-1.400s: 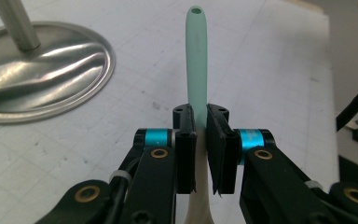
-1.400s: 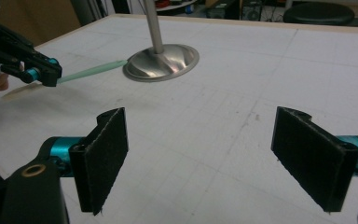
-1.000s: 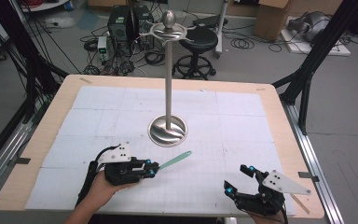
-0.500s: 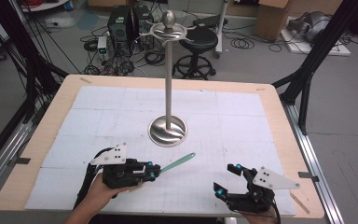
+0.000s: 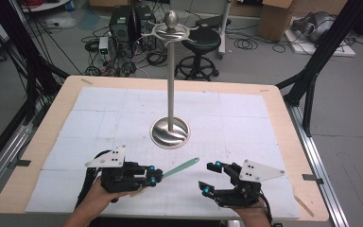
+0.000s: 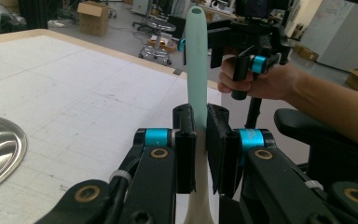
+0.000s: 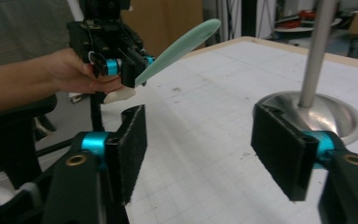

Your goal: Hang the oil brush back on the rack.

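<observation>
1. Mint-green plastic is what we grip: the left gripper [image 5: 155, 176] is clamped tight on the spatula handle [image 6: 196, 70], whose free end sticks out ahead of its jaws, off the table [image 5: 52, 137].
2. Just past that tip, our right gripper [image 5: 209, 178] holds nothing; its jaws have just been closing but are parted, with the handle outside the gap.
3. We judge a handover: we should keep the left steady, centre the right pads on the free end, then close squarely.
4. Farthest off, beyond both grippers, the steel stand [image 5: 170, 132] waits.
</observation>
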Demonstrator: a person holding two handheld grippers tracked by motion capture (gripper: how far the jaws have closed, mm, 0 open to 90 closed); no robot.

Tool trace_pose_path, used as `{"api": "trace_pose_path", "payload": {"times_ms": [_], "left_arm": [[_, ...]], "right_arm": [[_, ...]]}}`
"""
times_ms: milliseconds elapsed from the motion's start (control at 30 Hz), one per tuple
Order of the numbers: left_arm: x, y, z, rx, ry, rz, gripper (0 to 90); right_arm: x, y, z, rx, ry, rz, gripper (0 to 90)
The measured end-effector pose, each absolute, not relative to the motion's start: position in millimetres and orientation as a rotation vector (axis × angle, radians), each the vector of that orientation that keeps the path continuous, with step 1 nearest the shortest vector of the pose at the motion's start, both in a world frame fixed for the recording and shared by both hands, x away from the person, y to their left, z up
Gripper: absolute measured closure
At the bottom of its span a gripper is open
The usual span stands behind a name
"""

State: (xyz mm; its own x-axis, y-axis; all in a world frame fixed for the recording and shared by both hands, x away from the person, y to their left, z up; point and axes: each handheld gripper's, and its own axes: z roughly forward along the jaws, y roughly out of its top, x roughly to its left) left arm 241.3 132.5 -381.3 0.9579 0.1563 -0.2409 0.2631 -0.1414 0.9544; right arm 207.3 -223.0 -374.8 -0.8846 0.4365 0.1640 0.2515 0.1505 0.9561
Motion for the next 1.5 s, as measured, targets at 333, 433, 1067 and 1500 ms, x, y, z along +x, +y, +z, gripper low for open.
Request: {"api": "trace_pose_path", "payload": {"times_ms": [333, 433, 1067, 1500], "left_arm": [[238, 127, -382, 1.727, 0.284, -0.126, 81.6], [236, 127, -382, 1.722, 0.265, -0.143, 81.6], [234, 123, -384, 1.736, 0.235, -0.155, 81.5], [233, 124, -384, 1.733, 0.228, -0.151, 81.2]], "right_arm": [[215, -202, -366, 0.534, 2.321, 1.901, 51.8], [216, -198, -363, 0.494, 2.331, 1.924, 54.1], [218, -191, -359, 0.430, 2.355, 1.990, 67.8], [222, -183, -354, 0.460, 2.365, 2.086, 74.0]]}}
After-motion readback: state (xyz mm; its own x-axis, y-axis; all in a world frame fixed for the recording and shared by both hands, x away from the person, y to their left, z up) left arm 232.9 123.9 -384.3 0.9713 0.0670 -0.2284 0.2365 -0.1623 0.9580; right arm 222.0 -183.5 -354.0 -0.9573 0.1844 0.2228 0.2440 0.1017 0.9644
